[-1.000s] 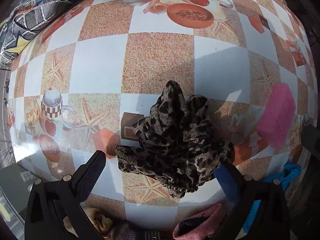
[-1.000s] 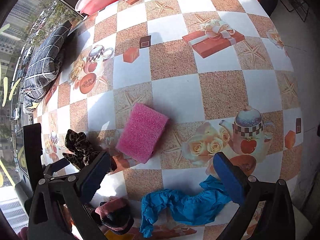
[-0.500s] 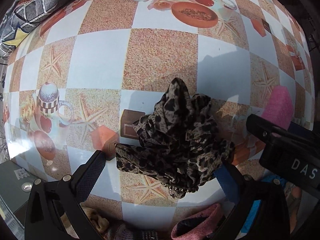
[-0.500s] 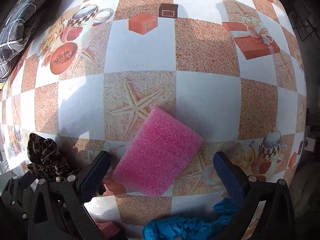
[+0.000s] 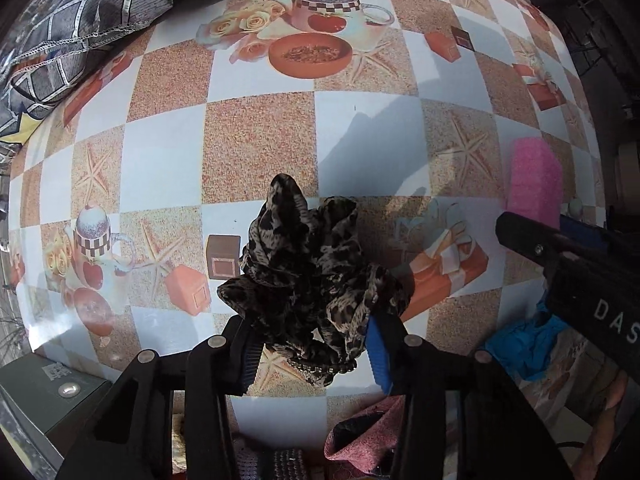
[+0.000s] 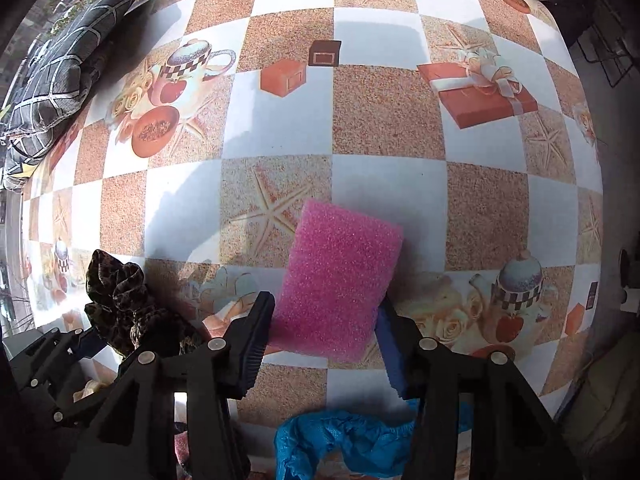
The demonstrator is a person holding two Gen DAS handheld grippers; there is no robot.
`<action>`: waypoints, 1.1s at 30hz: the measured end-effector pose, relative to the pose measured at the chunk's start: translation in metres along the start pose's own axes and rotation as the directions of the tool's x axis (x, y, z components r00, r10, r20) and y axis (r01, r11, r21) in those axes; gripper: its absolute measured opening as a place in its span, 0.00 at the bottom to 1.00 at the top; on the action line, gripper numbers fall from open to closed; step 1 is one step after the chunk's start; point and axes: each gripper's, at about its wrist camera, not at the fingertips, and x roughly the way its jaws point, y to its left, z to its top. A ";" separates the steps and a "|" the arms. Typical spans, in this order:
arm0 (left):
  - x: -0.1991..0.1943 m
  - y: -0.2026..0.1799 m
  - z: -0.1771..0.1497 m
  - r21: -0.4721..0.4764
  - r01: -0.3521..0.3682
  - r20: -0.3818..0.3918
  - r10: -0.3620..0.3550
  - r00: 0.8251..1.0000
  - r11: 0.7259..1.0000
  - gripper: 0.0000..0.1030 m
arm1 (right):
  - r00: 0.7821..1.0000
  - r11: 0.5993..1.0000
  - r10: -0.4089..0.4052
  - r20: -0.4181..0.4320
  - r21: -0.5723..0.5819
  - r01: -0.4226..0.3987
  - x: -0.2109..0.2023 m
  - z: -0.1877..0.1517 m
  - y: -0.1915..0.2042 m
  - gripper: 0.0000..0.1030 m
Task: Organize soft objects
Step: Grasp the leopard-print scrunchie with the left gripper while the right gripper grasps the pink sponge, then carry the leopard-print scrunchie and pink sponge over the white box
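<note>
Tongs, left [image 5: 312,344]: closed on leopard scarf [image 5: 312,276], bunched at lower centre of the left view, standing up from the checkered surface [image 5: 256,152]. Tongs, right [image 6: 320,344]: both pads against the sides of pink sponge [image 6: 340,284], centre of the right view, sponge lying on the surface. Blue cloth [image 6: 352,444] crumpled at bottom edge, below the sponge. Dark cushion [image 6: 52,80] at upper left.

Strong sunlight falls across a table [image 6: 384,108] covered in a checkered oilcloth printed with starfish and teapots, a dark quilted cushion [image 6: 48,88] lying along its far left edge.
</note>
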 end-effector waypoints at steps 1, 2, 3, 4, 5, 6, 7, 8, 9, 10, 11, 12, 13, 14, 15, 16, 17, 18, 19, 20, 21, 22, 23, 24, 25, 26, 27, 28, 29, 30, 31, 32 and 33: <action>-0.004 0.001 -0.002 0.008 -0.011 0.009 0.011 1.000 1.000 0.47 | 1.000 1.000 0.011 0.013 -0.002 -0.011 -0.006 -0.004 -0.001 0.50; -0.008 0.002 -0.005 0.017 -0.024 0.018 0.023 1.000 1.000 0.47 | 0.999 1.000 0.019 0.028 -0.002 -0.019 -0.015 -0.010 -0.003 0.50; -0.012 0.003 -0.008 0.022 -0.032 0.026 0.031 0.999 0.999 0.47 | 0.999 1.000 0.027 0.039 -0.002 -0.027 -0.023 -0.015 -0.006 0.50; -0.017 0.005 -0.012 0.025 -0.036 0.034 0.035 0.999 0.999 0.47 | 0.998 0.999 0.032 0.046 -0.003 -0.032 -0.029 -0.019 -0.007 0.50; -0.022 0.006 -0.016 0.027 -0.039 0.041 0.037 0.998 0.999 0.47 | 0.998 0.999 0.038 0.052 -0.003 -0.038 -0.036 -0.025 -0.008 0.50; -0.026 0.008 -0.019 0.029 -0.041 0.048 0.039 0.998 0.999 0.47 | 0.997 0.999 0.047 0.060 -0.001 -0.047 -0.043 -0.032 -0.010 0.50; -0.031 0.009 -0.023 0.030 -0.043 0.055 0.041 0.998 0.999 0.47 | 0.997 0.999 0.053 0.063 -0.003 -0.052 -0.048 -0.037 -0.011 0.50; -0.036 0.010 -0.027 0.032 -0.048 0.063 0.046 0.997 0.998 0.47 | 0.996 0.998 0.056 0.067 -0.008 -0.056 -0.053 -0.042 -0.012 0.50; -0.041 0.011 -0.031 0.035 -0.053 0.072 0.051 0.996 0.998 0.47 | 0.996 0.998 0.055 0.070 -0.012 -0.055 -0.059 -0.045 -0.015 0.50; -0.048 0.012 -0.035 0.041 -0.057 0.085 0.053 0.995 0.998 0.47 | 0.996 0.998 0.054 0.072 -0.014 -0.053 -0.065 -0.051 -0.015 0.50; -0.054 0.012 -0.040 0.046 -0.060 0.096 0.055 0.994 0.997 0.47 | 0.996 0.998 0.056 0.072 -0.014 -0.055 -0.068 -0.057 -0.011 0.50; -0.059 0.012 -0.044 0.051 -0.061 0.106 0.055 0.993 0.997 0.47 | 0.996 0.998 0.063 0.070 -0.009 -0.062 -0.073 -0.064 -0.009 0.50; -0.065 0.012 -0.050 0.058 -0.060 0.118 0.053 0.992 0.997 0.47 | 0.995 0.998 0.069 0.069 -0.005 -0.069 -0.077 -0.070 -0.009 0.50; -0.070 0.012 -0.056 0.065 -0.062 0.126 0.053 0.991 0.996 0.47 | 0.995 0.997 0.072 0.064 -0.003 -0.072 -0.081 -0.074 -0.014 0.50; -0.077 0.011 -0.060 0.071 -0.065 0.132 0.055 0.990 0.995 0.47 | 0.996 0.997 0.072 0.060 -0.003 -0.072 -0.083 -0.080 -0.014 0.50; -0.082 0.011 -0.064 0.079 -0.067 0.135 0.056 0.989 0.995 0.47 | 0.996 0.997 0.073 0.058 -0.005 -0.073 -0.080 -0.083 -0.011 0.50; -0.086 0.012 -0.068 0.087 -0.068 0.138 0.055 0.989 0.994 0.47 | 0.996 0.997 0.072 0.057 -0.008 -0.072 -0.081 -0.089 -0.009 0.50; -0.091 0.012 -0.073 0.094 -0.066 0.141 0.052 0.989 0.993 0.47 | 0.996 0.998 0.070 0.054 -0.012 -0.069 -0.084 -0.096 -0.007 0.50; -0.094 0.013 -0.078 0.100 -0.063 0.145 0.048 0.988 0.993 0.47 | 0.996 0.997 0.070 0.050 -0.014 -0.070 -0.086 -0.102 -0.004 0.50; -0.098 0.015 -0.082 0.106 -0.061 0.148 0.045 0.988 0.993 0.47 | 0.996 0.997 0.073 0.047 -0.014 -0.072 -0.089 -0.109 -0.002 0.50; -0.100 0.017 -0.088 0.112 -0.062 0.149 0.045 0.988 0.992 0.47 | 0.996 0.997 0.079 0.046 -0.011 -0.078 -0.091 -0.115 -0.001 0.50; -0.108 0.018 -0.098 0.118 -0.062 0.152 0.044 0.987 0.991 0.47 | 0.996 0.997 0.082 0.044 -0.009 -0.082 -0.095 -0.122 0.001 0.50; -0.111 0.016 -0.107 0.124 -0.061 0.153 0.042 0.987 0.990 0.47 | 0.996 0.997 0.082 0.045 -0.008 -0.082 -0.097 -0.129 0.004 0.50; -0.113 0.015 -0.113 0.129 -0.059 0.154 0.039 0.987 0.990 0.47 | 0.995 0.997 0.083 0.047 -0.007 -0.083 -0.101 -0.135 0.007 0.50; -0.116 0.017 -0.122 0.134 -0.058 0.155 0.037 0.987 0.989 0.47 | 0.995 0.996 0.086 0.049 -0.004 -0.085 -0.105 -0.142 0.009 0.50; -0.118 0.018 -0.129 0.137 -0.055 0.155 0.033 0.987 0.989 0.47 | 0.995 0.996 0.089 0.051 -0.003 -0.089 -0.109 -0.149 0.011 0.50; -0.120 0.020 -0.137 0.141 -0.050 0.153 0.028 0.988 0.989 0.47 | 0.995 0.996 0.089 0.053 -0.002 -0.089 -0.112 -0.155 0.013 0.50; -0.121 0.021 -0.144 0.146 -0.044 0.150 0.021 0.988 0.988 0.47 | 0.995 0.996 0.089 0.055 -0.001 -0.089 -0.116 -0.161 0.016 0.50; -0.122 0.023 -0.152 0.149 -0.040 0.147 0.018 0.989 0.988 0.47 | 0.995 0.996 0.087 0.056 -0.001 -0.087 -0.119 -0.167 0.018 0.50; -0.124 0.024 -0.158 0.152 -0.036 0.147 0.014 0.989 0.988 0.47 | 0.995 0.996 0.085 0.057 -0.003 -0.085 -0.122 -0.173 0.021 0.50; -0.125 0.026 -0.165 0.155 -0.034 0.146 0.011 0.989 0.987 0.47 | 0.995 0.997 0.084 0.058 -0.004 -0.083 -0.125 -0.179 0.024 0.50; -0.127 0.028 -0.172 0.157 -0.034 0.145 0.011 0.989 0.987 0.47 | 0.995 0.997 0.083 0.058 -0.007 -0.083 -0.127 -0.184 0.028 0.50; -0.129 0.030 -0.179 0.158 -0.031 0.145 0.008 0.989 0.987 0.47 | 0.995 0.997 0.082 0.057 -0.012 -0.082 -0.129 -0.189 0.032 0.50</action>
